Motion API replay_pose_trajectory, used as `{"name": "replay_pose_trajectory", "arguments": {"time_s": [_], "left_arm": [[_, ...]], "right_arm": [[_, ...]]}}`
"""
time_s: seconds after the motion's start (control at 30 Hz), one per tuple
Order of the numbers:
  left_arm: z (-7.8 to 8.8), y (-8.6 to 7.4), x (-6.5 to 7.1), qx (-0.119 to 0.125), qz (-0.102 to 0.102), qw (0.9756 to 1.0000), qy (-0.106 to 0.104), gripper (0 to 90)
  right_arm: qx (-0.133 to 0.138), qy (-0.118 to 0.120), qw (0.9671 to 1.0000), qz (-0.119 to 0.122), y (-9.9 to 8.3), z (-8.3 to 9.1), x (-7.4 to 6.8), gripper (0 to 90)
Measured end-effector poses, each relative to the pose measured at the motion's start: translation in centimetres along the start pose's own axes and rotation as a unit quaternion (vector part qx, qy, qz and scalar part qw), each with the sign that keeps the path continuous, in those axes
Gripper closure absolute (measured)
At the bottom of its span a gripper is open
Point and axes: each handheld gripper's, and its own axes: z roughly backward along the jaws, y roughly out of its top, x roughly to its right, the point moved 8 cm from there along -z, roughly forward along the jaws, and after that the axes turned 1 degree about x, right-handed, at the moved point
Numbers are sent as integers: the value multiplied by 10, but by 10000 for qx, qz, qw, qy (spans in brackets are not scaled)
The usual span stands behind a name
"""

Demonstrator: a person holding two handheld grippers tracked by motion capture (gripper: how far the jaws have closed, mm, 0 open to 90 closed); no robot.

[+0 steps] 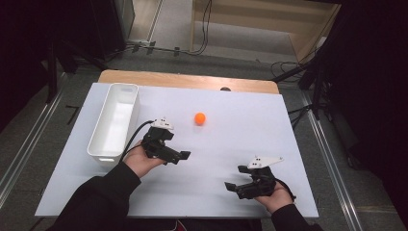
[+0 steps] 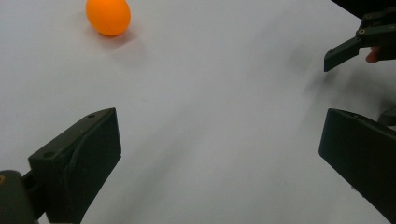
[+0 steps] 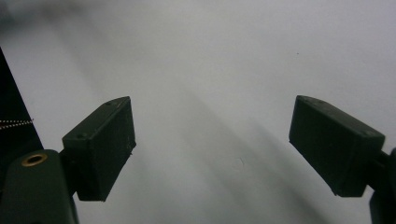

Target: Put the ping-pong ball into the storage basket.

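An orange ball [image 1: 199, 118] rests on the white table top [image 1: 231, 139], a little past the middle. In the left gripper view the ball [image 2: 108, 16] lies at the top left, well beyond the jaws. My left gripper [image 1: 179, 156] is held low over the table, short of the ball and to its left, pointing right; it is open [image 2: 219, 126] with nothing between its jaws. My right gripper [image 1: 234, 178] is near the front right of the table, pointing left. It is also open [image 3: 210, 116] over bare white surface. One jaw of the right gripper [image 2: 345, 49] appears far off in the left gripper view.
A long white bin [image 1: 115, 120] stands empty along the table's left side, just beyond my left hand. A wooden strip [image 1: 187, 79] runs along the table's far edge. Cables and dark stands lie on the floor behind.
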Motion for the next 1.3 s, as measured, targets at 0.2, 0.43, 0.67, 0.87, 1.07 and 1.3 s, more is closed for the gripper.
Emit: {"name": "replay_pose_trajectory", "arguments": {"time_s": [0.2,0.43,0.67,0.87,1.07,1.3], "left_arm": [[-6,7,-3,-48,-26,10000,5,0],[-9,19,-7,13,-34,10000,56,0],[-16,31,-14,4,-10,9999,129,0],[-24,37,-21,-18,-13,9999,170,0],[-29,43,-25,-32,-33,9999,159,0],[-39,50,-33,-38,-52,9998,201,0]], "right_arm": [[7,11,10000,-25,0,0,0,131],[11,11,10000,-25,0,0,0,131],[32,-4,10000,-14,0,1,1,131],[5,17,10000,30,0,1,-1,131],[-3,18,10000,44,0,1,-1,131],[-7,18,10000,40,0,1,-1,131]]}}
